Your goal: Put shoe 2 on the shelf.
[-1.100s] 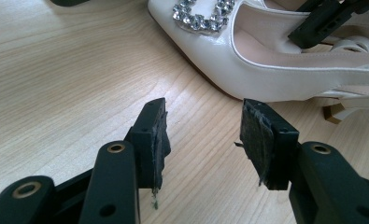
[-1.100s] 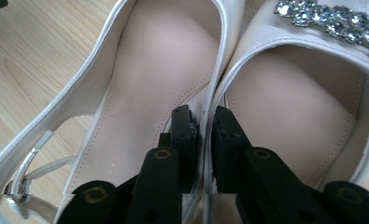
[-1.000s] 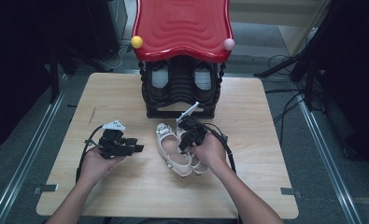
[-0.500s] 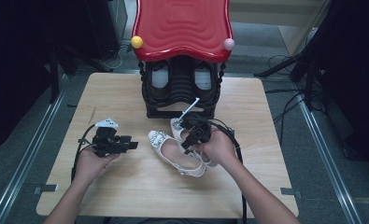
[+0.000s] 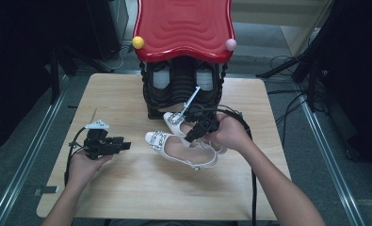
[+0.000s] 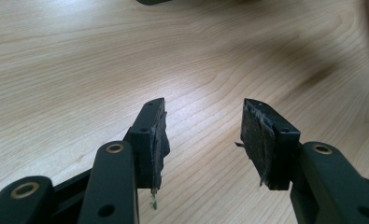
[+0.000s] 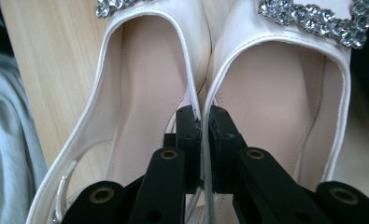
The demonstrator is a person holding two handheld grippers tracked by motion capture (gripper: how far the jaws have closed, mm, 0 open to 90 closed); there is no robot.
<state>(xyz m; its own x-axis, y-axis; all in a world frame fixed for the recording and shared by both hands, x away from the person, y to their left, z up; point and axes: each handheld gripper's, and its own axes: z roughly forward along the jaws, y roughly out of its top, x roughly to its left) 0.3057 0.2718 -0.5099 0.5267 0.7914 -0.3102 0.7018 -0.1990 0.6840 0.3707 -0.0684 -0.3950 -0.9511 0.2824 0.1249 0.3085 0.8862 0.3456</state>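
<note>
- Lifting the pair of white shoes (image 5: pixel 183 146): against the frame one second back, the right gripper (image 5: pixel 196 133) has come up off the table (image 5: pixel 127 188) with both shoes pinched together, and they now sit nearer the red-topped shoe rack (image 5: pixel 183 56).
- Reading: pickup looks done; next step is probably carrying the pair to a rack opening.
- Right gripper view: jaws nearly together, clamped on the two touching inner side walls of the shoes (image 7: pixel 205 70). One shoe hangs to each side of the jaws, jewelled buckles (image 7: pixel 313 18) at the far end, heels toward the camera.
- Left gripper (image 5: pixel 109 143): jaws apart, nothing between them, bare wood (image 6: pixel 126 56) below. It hovers well apart from the shoes, barely shifted.
</note>
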